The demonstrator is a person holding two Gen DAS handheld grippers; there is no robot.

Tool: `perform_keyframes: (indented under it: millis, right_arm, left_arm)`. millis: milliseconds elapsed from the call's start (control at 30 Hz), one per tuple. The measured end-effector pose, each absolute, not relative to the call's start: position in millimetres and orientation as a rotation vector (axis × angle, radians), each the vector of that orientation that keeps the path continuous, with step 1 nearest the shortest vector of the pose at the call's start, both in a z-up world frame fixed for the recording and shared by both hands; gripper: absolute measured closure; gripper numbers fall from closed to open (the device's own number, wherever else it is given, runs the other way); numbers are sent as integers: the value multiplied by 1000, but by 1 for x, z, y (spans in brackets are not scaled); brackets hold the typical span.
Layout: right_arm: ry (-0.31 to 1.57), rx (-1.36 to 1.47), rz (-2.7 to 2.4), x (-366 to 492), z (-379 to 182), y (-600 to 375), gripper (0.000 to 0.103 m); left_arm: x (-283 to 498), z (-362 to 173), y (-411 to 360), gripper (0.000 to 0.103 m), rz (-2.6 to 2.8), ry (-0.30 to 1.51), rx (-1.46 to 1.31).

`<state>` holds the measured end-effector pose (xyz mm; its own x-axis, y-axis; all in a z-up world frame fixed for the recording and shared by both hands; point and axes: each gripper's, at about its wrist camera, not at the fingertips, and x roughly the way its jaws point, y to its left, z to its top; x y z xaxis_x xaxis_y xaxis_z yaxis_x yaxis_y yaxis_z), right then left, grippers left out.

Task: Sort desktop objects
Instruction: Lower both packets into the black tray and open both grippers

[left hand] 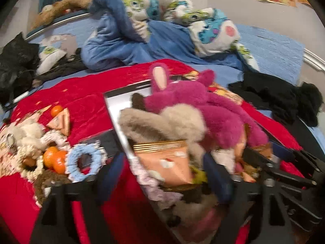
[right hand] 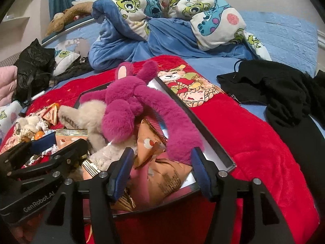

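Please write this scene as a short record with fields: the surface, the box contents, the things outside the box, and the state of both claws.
surface: red blanket on a bed
box: pink plush, beige plush, snack packets
outside box, left: oranges, blue scrunchie, packet
left claw: open, a packet between its fingers, grip unclear
right claw: open, over the box, holding nothing

Black gripper (right hand: 160,170), blue pads (right hand: 121,172), silver screws, "GenRobot.AI"
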<state>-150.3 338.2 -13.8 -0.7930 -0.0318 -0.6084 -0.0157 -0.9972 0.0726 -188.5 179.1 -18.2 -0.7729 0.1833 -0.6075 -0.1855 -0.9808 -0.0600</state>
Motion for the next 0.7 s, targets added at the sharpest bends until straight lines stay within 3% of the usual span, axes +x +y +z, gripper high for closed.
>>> perform_keyframes:
  millis: [33,100,233,700]
  right_arm:
    - [-118,1010,-2966,-150,-14,339,46]
    - [-128,1010,-2973,-150,-13,341,44]
    - [-134,999,-2974,-149,-11,341,33]
    - [-107,1002,-3013,-148,-9,342,25]
  left_arm:
    - [-191,-20,174,3,2785,-34,-965]
    - [-196,-23,164,0,2748,-128,-991]
    - [-198,-23,163,0,2748,-122,-983]
    - [-195,-23,162,0,2755,-107,-975]
